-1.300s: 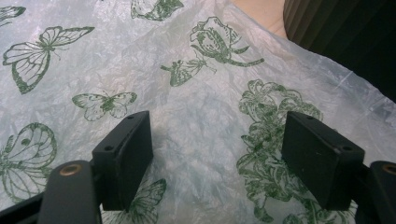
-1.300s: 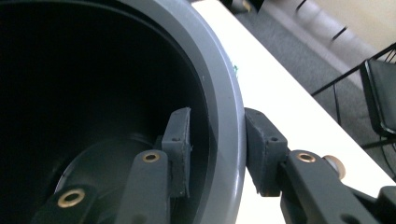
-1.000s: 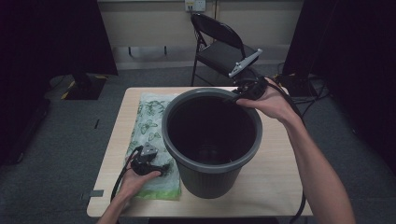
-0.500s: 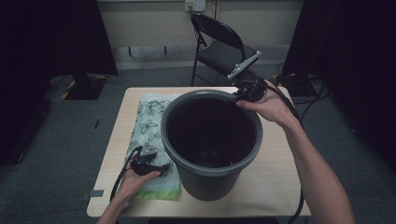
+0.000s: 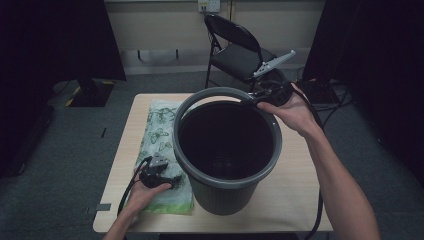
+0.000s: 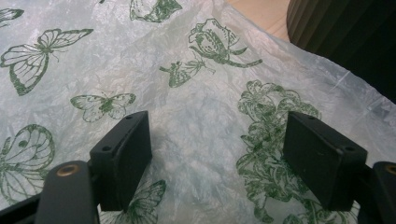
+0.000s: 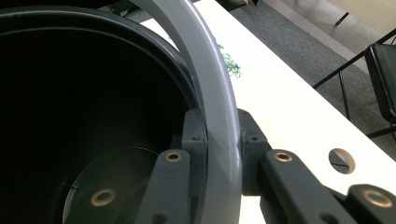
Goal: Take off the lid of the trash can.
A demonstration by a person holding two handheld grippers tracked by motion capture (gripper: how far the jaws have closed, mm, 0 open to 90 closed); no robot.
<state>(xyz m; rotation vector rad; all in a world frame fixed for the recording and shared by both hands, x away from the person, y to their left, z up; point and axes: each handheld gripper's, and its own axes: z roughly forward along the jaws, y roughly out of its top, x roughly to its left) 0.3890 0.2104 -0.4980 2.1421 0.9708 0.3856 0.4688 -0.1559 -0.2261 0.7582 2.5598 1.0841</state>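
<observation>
From above we see the grey bin [image 5: 227,160] at the bench's [image 5: 295,200] centre, our right gripper [image 5: 256,98] at its two-o'clock rim; the left gripper [image 6: 217,161] gapes over the butterfly-printed bag [image 6: 187,70]; the right gripper's jaws, just closing, clamp that rim [image 7: 212,93].

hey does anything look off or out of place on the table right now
Nothing is spilled or broken. The grey bin stands upright on the table, with the right gripper clamped on its rim; its jaws have just been closing. The butterfly-print plastic bag lies flat beside the bin, crinkled, under the open left gripper.
</observation>
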